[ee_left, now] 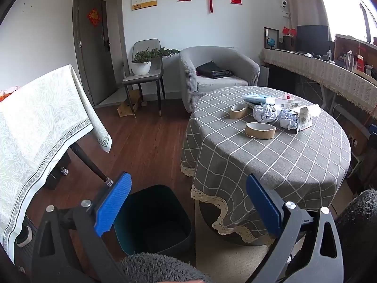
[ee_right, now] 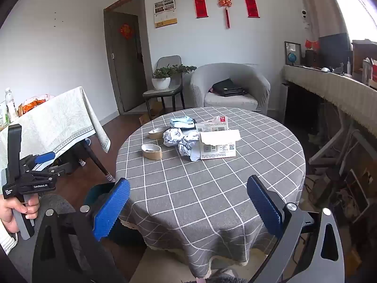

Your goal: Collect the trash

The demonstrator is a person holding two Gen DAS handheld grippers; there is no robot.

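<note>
Trash lies on the round table with a grey checked cloth (ee_right: 212,188): two empty tape rolls (ee_right: 152,151) (ee_right: 156,133), crumpled paper (ee_right: 181,139), torn white boxes (ee_right: 218,147) and a blue packet (ee_right: 181,120). The same pile shows in the left wrist view, with a tape roll (ee_left: 260,130) and crumpled paper (ee_left: 265,113). A dark teal bin (ee_left: 153,219) stands on the floor left of the table. My left gripper (ee_left: 188,202) is open and empty above the bin. My right gripper (ee_right: 188,205) is open and empty over the table's near edge.
A second table with a pale patterned cloth (ee_left: 42,122) stands at the left. A grey armchair (ee_right: 231,87) with a black bag and a chair with a potted plant (ee_right: 162,80) stand behind. A long covered desk (ee_right: 329,87) runs along the right.
</note>
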